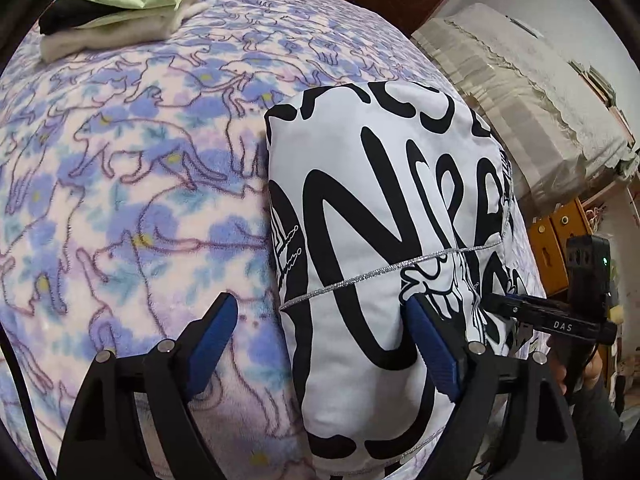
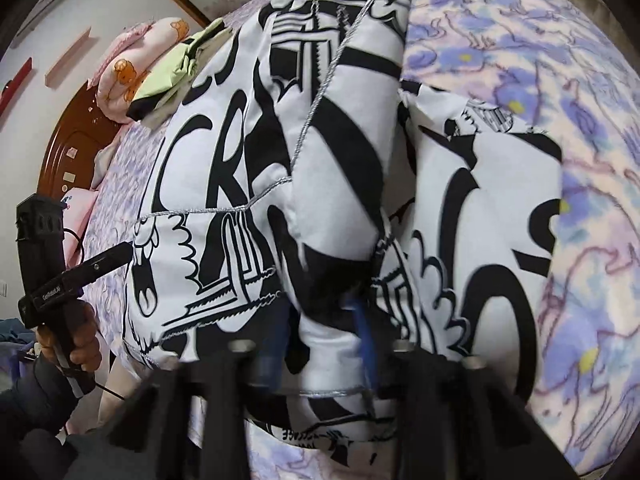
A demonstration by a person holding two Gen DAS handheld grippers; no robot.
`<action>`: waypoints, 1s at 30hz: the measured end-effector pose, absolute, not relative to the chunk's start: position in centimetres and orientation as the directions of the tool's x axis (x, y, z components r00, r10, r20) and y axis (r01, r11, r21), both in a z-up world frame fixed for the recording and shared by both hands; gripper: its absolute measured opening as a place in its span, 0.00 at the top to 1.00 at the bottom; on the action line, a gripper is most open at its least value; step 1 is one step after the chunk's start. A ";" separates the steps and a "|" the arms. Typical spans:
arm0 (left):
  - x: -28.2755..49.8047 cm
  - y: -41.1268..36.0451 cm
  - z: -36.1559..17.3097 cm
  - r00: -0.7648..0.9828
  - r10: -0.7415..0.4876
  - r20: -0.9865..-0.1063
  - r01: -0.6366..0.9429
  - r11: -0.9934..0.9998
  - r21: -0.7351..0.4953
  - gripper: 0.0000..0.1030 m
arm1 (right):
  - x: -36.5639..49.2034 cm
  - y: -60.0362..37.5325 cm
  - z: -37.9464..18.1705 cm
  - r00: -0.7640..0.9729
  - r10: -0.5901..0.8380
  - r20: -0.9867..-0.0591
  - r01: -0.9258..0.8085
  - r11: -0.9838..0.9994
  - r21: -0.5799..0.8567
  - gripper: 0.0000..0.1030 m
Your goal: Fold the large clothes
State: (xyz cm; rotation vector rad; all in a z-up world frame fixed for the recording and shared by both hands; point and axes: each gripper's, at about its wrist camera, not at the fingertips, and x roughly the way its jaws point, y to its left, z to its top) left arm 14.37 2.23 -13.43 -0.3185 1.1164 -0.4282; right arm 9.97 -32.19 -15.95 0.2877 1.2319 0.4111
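white-and-black printed jacket (image 2: 280,160) on the bed, a fold clenched in the right hand-held gripper (image 2: 324,320)

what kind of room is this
Most likely a bedroom in a home. A bed covered by a fleece blanket with a purple cat print fills both views, pink pillows lie against a dark wooden headboard, and a stack of folded clothes sits on the bed.

My jacket (image 1: 384,240) lies on the blanket (image 1: 120,184), at its near edge. Behind the jacket, farther up the blanket, sits a stack of folded clothes (image 1: 116,4). Beyond that stack, pillows (image 2: 132,68) rest against the headboard (image 2: 76,140). My left gripper (image 1: 320,344) straddles the jacket's left edge.
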 end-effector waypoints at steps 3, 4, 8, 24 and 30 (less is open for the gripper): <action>14.8 2.0 -13.3 0.375 -0.477 -0.795 0.166 0.878 -0.449 0.18 | 8.6 -32.6 -13.6 0.351 0.445 -0.824 -0.142 0.895 0.423 0.91; 14.8 1.9 -13.2 0.377 -0.474 -0.796 0.167 0.880 -0.445 0.18 | 7.7 -32.6 -11.8 0.398 0.434 -0.808 -0.155 0.900 0.407 0.92; 14.9 0.7 -12.3 0.379 -0.483 -0.789 0.197 0.876 -0.441 0.18 | 5.0 -32.7 -7.0 0.499 0.414 -0.761 -0.182 0.909 0.376 0.95; 13.3 -8.6 -10.6 0.430 -0.427 -0.795 0.421 0.874 -0.241 0.15 | 1.7 -40.3 -11.5 0.518 0.231 -0.824 0.118 0.934 0.336 0.95; 14.7 -7.9 -13.5 0.361 -0.428 -0.829 0.341 0.888 -0.310 0.14 | 3.6 -39.4 -14.9 0.471 0.177 -0.864 0.143 0.951 0.273 0.86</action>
